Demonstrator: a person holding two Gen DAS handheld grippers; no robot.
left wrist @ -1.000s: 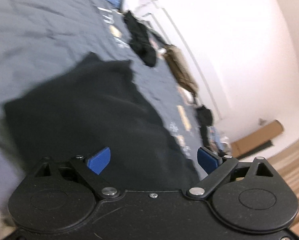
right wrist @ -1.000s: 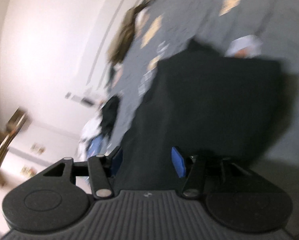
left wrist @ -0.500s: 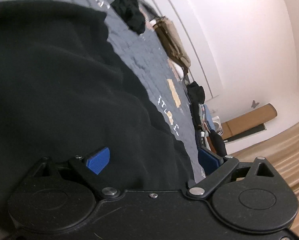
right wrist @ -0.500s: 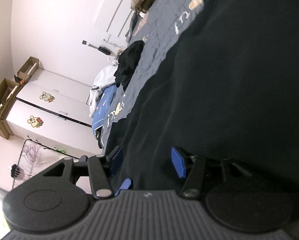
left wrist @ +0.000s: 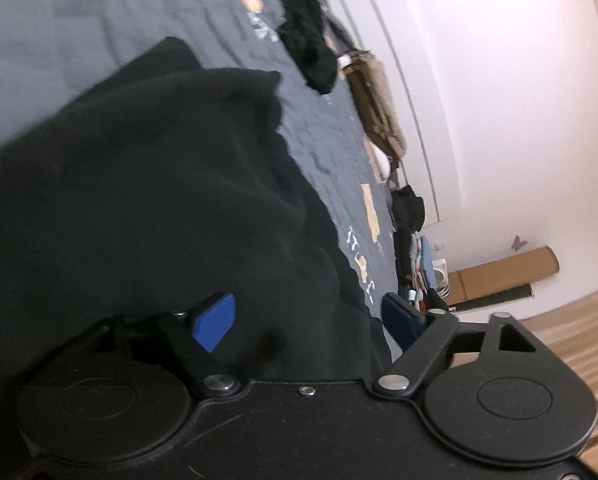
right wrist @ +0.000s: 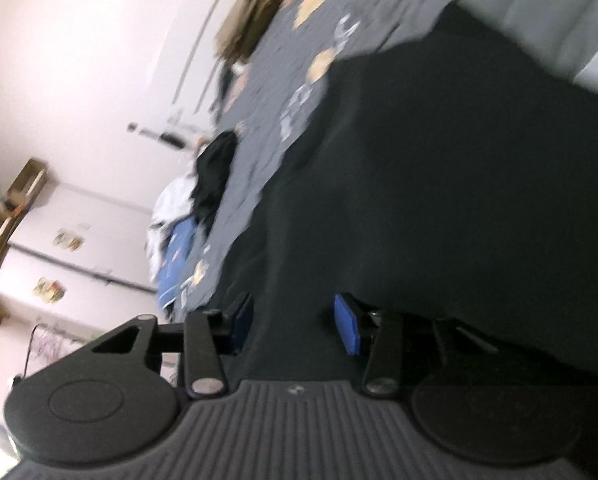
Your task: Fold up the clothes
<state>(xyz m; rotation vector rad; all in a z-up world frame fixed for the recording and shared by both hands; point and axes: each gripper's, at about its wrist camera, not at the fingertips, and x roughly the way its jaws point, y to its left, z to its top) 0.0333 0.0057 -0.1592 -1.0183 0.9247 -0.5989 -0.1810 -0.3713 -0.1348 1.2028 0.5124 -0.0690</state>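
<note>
A black garment [left wrist: 139, 200] lies spread on the grey bed cover [left wrist: 99, 20] and fills most of both views. My left gripper [left wrist: 307, 320] is open, its blue pads wide apart, with the garment's near edge lying between them. In the right wrist view the same black garment [right wrist: 439, 200] runs under my right gripper [right wrist: 295, 326]. That gripper is open too, with dark cloth between its blue pads. Whether either pad touches the cloth is hidden. Both views are blurred by motion.
Along the bed's wall side lie a black clothing heap [left wrist: 307, 48], a tan garment [left wrist: 379, 108] and another dark pile [left wrist: 409, 208]. A cardboard box [left wrist: 499, 276] lies on the floor. The right wrist view shows a black garment [right wrist: 213, 176], blue cloth [right wrist: 179, 256] and a white wardrobe [right wrist: 79, 248].
Half a second ago both cameras were very close to the black garment. Now they have drawn back, and its far edge and the grey cover show again. Pad spacing looks unchanged.
</note>
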